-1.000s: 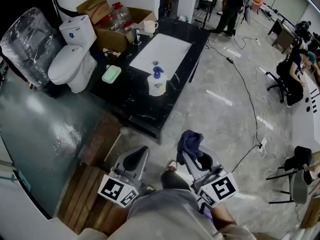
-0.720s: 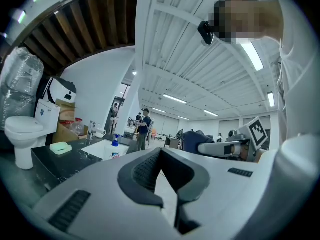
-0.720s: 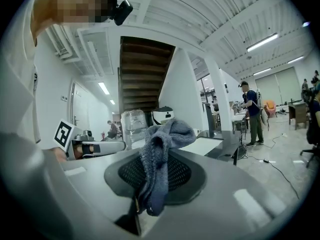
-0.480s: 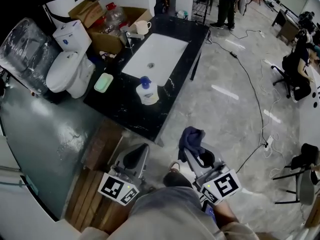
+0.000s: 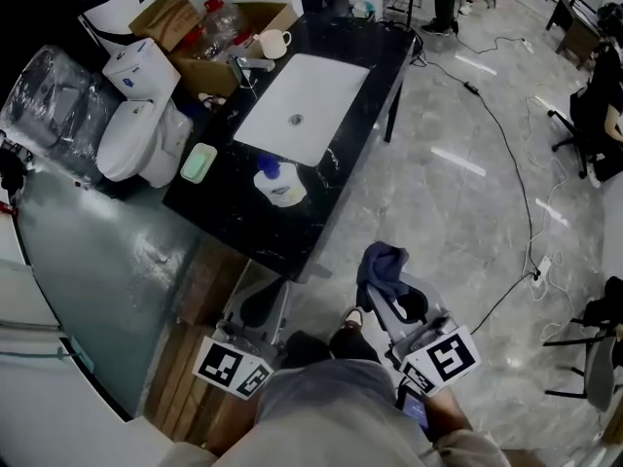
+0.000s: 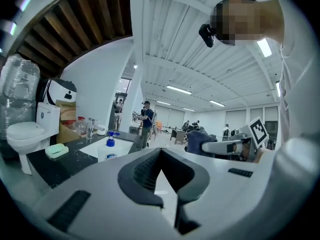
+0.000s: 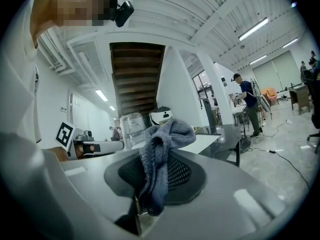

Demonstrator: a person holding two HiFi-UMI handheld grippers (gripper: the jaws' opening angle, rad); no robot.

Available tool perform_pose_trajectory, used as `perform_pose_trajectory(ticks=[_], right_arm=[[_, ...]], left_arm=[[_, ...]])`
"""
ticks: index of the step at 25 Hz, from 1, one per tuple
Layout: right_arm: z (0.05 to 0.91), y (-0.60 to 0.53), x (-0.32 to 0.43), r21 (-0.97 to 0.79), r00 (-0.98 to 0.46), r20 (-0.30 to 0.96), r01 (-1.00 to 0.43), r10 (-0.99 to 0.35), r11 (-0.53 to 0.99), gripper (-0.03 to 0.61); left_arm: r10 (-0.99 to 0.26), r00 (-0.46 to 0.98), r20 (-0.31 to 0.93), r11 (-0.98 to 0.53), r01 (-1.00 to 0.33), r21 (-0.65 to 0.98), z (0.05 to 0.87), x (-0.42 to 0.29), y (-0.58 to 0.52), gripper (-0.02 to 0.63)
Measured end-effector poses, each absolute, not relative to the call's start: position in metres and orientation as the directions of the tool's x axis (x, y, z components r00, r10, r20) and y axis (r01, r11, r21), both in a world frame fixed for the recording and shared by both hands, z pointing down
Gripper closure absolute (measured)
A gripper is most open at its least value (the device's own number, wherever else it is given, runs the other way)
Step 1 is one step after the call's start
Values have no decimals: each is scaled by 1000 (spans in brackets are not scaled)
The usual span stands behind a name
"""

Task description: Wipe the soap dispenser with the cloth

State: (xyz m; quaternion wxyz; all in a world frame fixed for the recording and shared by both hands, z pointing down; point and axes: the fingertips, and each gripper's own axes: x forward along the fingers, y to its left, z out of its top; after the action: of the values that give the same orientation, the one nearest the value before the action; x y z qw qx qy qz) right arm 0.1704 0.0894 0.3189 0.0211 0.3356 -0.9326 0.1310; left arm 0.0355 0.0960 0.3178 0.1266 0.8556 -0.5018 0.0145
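The soap dispenser [image 5: 277, 185], a white bottle with a blue pump, stands on the black counter [image 5: 224, 217] by the near corner of the white sink [image 5: 302, 105]. It also shows in the left gripper view as the dispenser [image 6: 110, 147], ahead and to the left. My left gripper [image 5: 265, 295] is shut and holds nothing, just short of the counter's near edge. My right gripper [image 5: 387, 295] is shut on a dark blue cloth [image 5: 380, 266] that bunches above its jaws, over the floor to the right of the counter. The cloth [image 7: 161, 156] hangs over the right jaws.
A green soap dish [image 5: 199, 161] lies left of the dispenser. A faucet [image 5: 251, 64] and a cup [image 5: 275, 42] stand behind the sink. A toilet [image 5: 131, 134] and a cardboard box [image 5: 209, 27] are to the left. A cable [image 5: 516, 163] crosses the floor; wooden slats [image 5: 190, 358] lie below left.
The counter and dispenser have slid down and left in the head view, closer to me. Both grippers have advanced toward the counter, each still shut, the cloth still held.
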Motion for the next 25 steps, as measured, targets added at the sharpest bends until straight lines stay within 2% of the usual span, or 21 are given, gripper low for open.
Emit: perform_pose_trajectory(ticks=[9,25], right_arm=[[335,66,168,-277,-773,159,-632,-614,724,508],[308,-18,103,-215,-757,182,-653,-628,726,508]], left_arm=[[-854,483,194,-452,-873,182,326,24,64,607],[-828,546,129,-515,-830,214,314,-34,-29,607]])
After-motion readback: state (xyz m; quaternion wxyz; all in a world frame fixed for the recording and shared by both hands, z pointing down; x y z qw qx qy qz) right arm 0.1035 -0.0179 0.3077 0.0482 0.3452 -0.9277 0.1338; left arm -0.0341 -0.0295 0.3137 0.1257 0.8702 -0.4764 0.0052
